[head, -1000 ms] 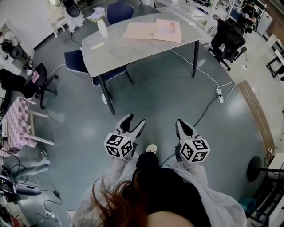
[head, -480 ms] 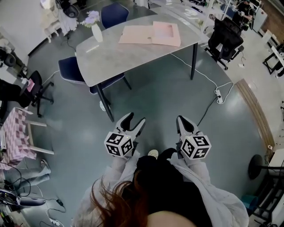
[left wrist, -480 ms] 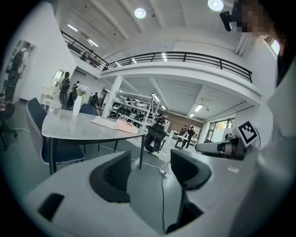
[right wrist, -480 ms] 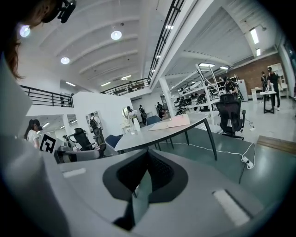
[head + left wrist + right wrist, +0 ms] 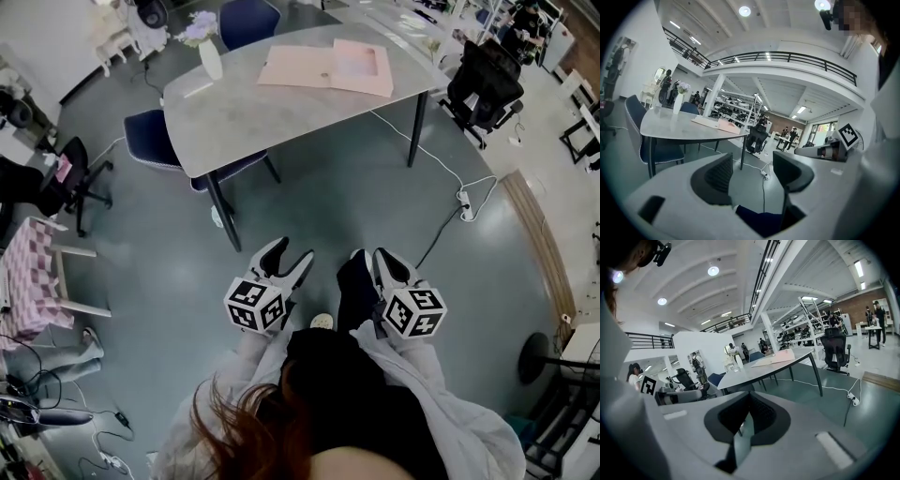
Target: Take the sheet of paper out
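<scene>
Leg (image 5: 356,284) stepped forward | left gripper (image 5: 291,253) jaws apart | right gripper (image 5: 385,259) jaws together

Round white ceiling lamps (image 5: 712,271) above the grey oval table (image 5: 262,112) give bright, even light; the shadow beneath it is soft. Both gripper views bend and darken at the edges.

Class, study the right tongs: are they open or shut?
Shut. The right gripper view shows the right tongs with jaws together at the tips, nothing between them.
</scene>
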{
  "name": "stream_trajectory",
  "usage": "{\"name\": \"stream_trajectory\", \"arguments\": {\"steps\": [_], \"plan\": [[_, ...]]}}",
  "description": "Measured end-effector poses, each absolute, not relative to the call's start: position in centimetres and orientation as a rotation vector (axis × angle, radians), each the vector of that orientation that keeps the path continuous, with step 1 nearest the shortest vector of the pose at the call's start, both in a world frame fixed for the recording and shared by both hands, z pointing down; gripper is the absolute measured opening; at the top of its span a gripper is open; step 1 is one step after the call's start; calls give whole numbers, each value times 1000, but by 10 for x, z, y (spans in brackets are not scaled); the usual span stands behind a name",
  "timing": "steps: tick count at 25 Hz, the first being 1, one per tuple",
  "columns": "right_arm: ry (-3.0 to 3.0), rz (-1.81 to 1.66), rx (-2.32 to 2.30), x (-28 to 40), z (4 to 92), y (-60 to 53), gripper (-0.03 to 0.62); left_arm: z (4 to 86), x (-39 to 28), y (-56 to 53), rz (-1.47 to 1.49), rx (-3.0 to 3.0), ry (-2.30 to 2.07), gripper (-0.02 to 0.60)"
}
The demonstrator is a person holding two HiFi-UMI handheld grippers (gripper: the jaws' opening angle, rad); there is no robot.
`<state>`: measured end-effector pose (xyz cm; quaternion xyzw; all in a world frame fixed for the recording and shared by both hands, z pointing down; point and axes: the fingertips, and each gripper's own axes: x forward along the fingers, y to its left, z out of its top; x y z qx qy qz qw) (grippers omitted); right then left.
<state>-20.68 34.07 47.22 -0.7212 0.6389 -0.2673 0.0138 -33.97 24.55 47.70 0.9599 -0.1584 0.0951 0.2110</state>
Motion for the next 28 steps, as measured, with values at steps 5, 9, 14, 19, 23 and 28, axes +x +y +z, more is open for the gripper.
{"name": "stream_trajectory", "arguments": {"steps": [5, 9, 14, 19, 23, 28], "plan": [[1998, -885, -2220, -196, 482, 322, 8, 482, -330, 230, 285, 2653, -461, 259], [1988, -904, -2207, -177, 487, 305, 8, 485, -311, 212, 292, 2645, -470, 259], [1989, -915, -2194, -144, 490, 275, 6, 482, -277, 183, 284, 2652, -471, 259], [2018, -903, -2183, -104, 482, 232, 8, 472, -237, 141, 259, 2658, -486, 259], [2051, -895, -2171, -70, 480, 196, 8, 466, -206, 105, 236, 2656, -520, 259], [2095, -879, -2149, -32, 479, 155, 8, 465, -175, 65, 220, 2649, -566, 259]]}}
